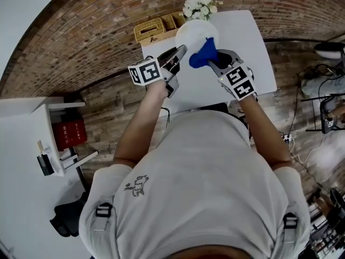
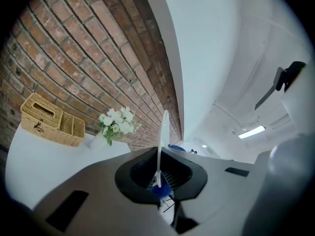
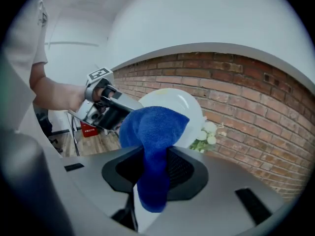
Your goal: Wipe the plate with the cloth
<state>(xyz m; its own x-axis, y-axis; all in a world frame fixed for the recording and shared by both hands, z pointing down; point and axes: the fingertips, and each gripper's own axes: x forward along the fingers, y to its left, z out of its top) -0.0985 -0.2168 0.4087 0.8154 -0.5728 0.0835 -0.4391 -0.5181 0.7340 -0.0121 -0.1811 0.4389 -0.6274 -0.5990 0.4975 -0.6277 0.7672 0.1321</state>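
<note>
My left gripper [image 1: 180, 52] is shut on the rim of a white plate [image 1: 195, 35], held up above the table. In the left gripper view the plate [image 2: 161, 146] stands edge-on between the jaws. My right gripper [image 1: 214, 62] is shut on a blue cloth [image 1: 204, 54], whose bunched end lies against the plate's face. In the right gripper view the cloth [image 3: 153, 151] hangs out of the jaws in front of the plate [image 3: 183, 107], and the left gripper [image 3: 129, 103] grips the plate's left edge.
A white table [image 1: 248, 53] lies below the grippers. A wicker basket [image 1: 156, 28] and a vase of white flowers [image 1: 199, 5] stand at its far edge by the brick wall. White shelving with a red box [image 1: 70, 134] is at the left.
</note>
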